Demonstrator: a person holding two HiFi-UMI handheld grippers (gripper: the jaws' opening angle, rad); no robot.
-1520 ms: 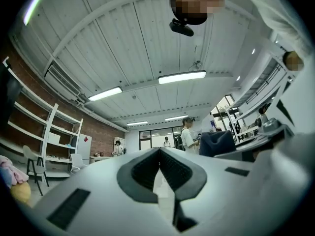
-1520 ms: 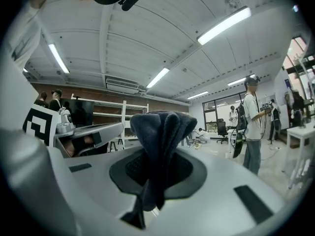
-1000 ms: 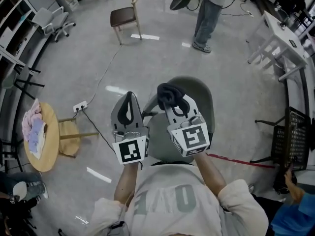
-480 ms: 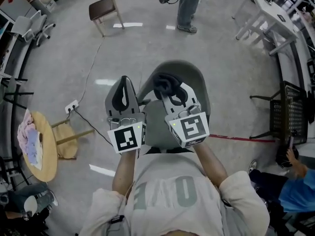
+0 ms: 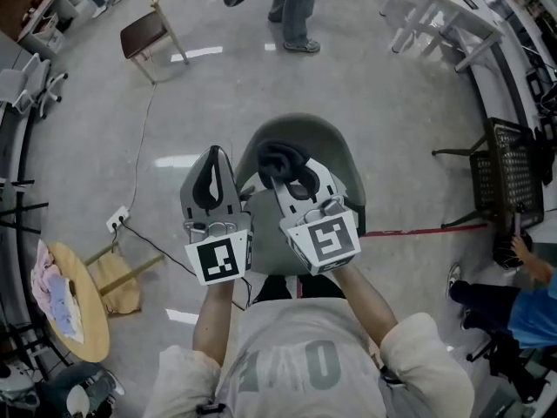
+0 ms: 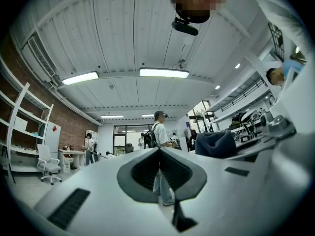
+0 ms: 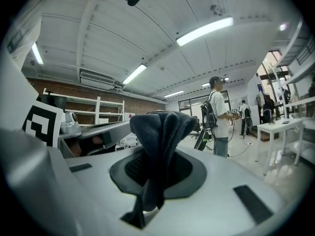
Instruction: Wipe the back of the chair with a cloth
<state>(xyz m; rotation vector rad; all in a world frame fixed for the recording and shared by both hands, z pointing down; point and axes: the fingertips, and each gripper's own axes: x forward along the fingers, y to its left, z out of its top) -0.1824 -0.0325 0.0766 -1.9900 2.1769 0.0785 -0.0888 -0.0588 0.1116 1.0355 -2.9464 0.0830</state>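
A grey-green shell chair [image 5: 341, 159] stands on the floor straight below me, its curved back on the far side. My right gripper [image 5: 280, 165] is held over the seat, shut on a bunched dark cloth [image 5: 277, 158] that sticks out past its tips. In the right gripper view the cloth [image 7: 160, 132] hangs pinched between the jaws of that gripper [image 7: 151, 181]. My left gripper [image 5: 211, 165] is beside it over the chair's left edge, shut and holding nothing. In the left gripper view the left gripper [image 6: 159, 154] points out into the room, with the cloth [image 6: 215, 144] at its right.
A wooden chair [image 5: 146, 31] and a standing person [image 5: 296, 7] are ahead. A round wooden table [image 5: 87, 325] is at left, near a power strip [image 5: 117, 220] and its cable. White tables [image 5: 452, 16], a black wire chair [image 5: 509, 172] and a seated person [image 5: 531, 307] are at right.
The head view has moved forward, so the chair now lies more directly beneath me. Both grippers keep their pose, and the cloth stays in the right one.
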